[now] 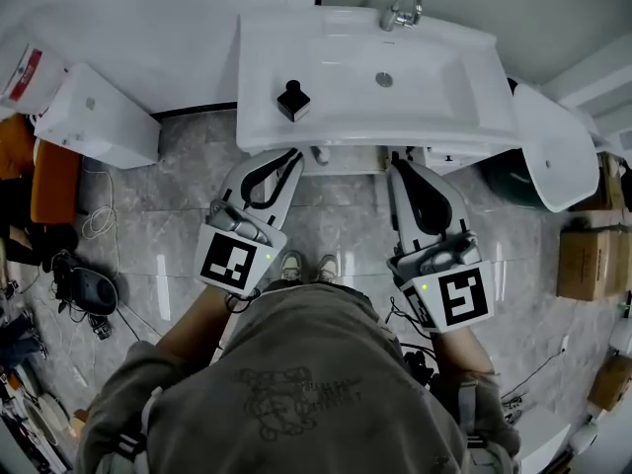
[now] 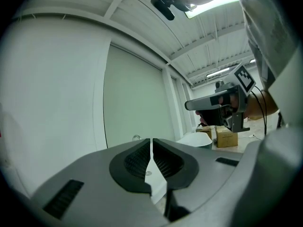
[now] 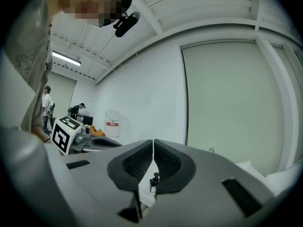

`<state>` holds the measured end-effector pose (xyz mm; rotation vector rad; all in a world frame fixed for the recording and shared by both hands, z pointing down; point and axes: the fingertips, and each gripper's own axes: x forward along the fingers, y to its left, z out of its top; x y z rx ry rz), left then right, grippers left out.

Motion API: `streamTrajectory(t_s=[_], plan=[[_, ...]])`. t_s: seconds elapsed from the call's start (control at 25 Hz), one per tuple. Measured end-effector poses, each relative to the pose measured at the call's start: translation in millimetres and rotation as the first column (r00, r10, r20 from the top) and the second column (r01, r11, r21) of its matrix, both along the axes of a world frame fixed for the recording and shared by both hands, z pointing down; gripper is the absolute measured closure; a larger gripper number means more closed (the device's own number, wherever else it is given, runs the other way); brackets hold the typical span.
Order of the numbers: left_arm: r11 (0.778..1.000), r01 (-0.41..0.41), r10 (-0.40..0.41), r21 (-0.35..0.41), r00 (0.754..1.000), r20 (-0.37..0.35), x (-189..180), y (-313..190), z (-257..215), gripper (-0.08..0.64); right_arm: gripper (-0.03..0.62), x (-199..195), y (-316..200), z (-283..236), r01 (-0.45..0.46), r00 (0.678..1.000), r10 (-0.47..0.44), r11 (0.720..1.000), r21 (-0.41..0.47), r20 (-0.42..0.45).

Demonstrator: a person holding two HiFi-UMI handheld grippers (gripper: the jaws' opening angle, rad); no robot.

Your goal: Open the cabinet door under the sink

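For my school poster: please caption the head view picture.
Left gripper and right gripper, both shut and empty, face the white sink.

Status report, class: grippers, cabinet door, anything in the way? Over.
Left gripper shut, empty. Right gripper shut, empty. Cabinet door hidden beneath sink. No obstruction seen.

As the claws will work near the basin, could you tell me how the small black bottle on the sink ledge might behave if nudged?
The black bottle looks small and squat, so it is probably light and likelier to slide than tip. It stands on the glossy ledge of the sink, near its front edge, so it might skid off.
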<state>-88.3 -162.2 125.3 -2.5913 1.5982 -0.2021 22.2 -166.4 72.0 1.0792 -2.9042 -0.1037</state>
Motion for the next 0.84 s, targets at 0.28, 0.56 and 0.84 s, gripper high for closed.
streamTrajectory(t_s=[0.28, 0.56, 0.84], plan=[[1.0, 0.004, -0.005, 0.024, 1.0, 0.012, -4, 2, -14, 0.529, 0.561, 8, 1, -10, -0.008, 0.999, 0.009, 1.0, -0.021, 0.049], [1.0, -0.02, 0.02, 0.017, 1.0, -0.001, 0, 8, -19, 0.531, 0.561, 24, 1, -17, -0.062, 0.997, 0.062, 0.998, -0.017, 0.05], [0.999, -0.034, 0.034, 0.01, 0.999, -0.004, 3, 15, -21, 0.53, 0.561, 27, 8, -19, -0.076, 0.996, 0.077, 0.997, -0.006, 0.055]])
